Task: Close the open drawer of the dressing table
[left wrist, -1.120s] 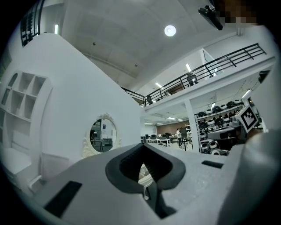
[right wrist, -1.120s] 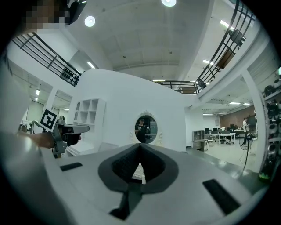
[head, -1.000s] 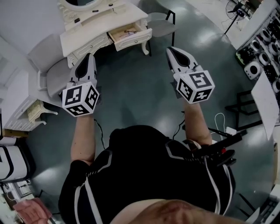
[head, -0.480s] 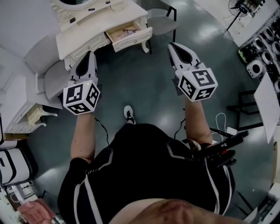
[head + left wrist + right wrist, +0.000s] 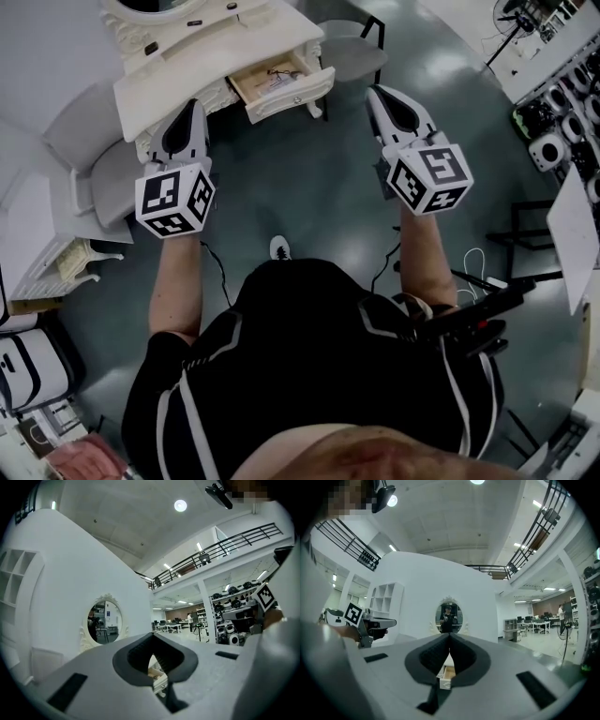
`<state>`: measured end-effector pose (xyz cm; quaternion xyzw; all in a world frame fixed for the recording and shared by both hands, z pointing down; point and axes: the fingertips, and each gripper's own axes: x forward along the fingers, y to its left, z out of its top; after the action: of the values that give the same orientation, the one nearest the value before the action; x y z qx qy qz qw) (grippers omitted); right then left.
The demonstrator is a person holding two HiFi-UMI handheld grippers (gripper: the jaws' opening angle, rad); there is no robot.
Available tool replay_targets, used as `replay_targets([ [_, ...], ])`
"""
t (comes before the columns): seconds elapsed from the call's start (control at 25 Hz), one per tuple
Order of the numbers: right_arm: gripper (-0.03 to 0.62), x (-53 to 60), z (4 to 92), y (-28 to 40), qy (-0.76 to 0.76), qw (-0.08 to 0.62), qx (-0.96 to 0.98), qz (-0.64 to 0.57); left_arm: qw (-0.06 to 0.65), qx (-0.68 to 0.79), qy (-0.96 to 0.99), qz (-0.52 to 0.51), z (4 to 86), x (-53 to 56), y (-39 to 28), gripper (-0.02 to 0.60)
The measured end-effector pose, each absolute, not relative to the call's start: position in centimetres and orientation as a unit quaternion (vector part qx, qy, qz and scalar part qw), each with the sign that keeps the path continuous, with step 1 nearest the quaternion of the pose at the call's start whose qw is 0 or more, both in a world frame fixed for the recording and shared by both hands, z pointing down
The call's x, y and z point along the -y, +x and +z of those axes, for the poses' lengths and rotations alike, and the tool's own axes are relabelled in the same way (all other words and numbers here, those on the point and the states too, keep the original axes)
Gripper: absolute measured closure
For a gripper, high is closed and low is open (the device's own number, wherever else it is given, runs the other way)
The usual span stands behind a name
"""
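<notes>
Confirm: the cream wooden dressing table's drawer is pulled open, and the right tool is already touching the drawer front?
Not touching. The right tool hangs short of the open cream wooden drawer, and the head view shows grey floor between them. The drawer is open, as you said.

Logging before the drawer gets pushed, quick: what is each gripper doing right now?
Left gripper: shut, jaws together, holding nothing.
Right gripper: shut, jaws together, holding nothing.
</notes>
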<state>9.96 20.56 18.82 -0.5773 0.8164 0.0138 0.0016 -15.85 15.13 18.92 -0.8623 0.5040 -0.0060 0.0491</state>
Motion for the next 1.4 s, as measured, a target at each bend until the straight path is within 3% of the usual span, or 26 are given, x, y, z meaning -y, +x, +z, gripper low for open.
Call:
replay_targets([
  [0.68,0.589,-6.9,21.1,4.8,-0.594,-0.035,-0.804,-0.001,0.01,-0.482,-0.876,0.005,22.0,-0.8,-21.0,0.578],
  [1.4,0.589,6.1,21.4,8.7,-0.537,-0.024,-0.843,0.0,0.01,-0.536,-0.844,-0.017,23.7,8.2,-17.1,0.578],
])
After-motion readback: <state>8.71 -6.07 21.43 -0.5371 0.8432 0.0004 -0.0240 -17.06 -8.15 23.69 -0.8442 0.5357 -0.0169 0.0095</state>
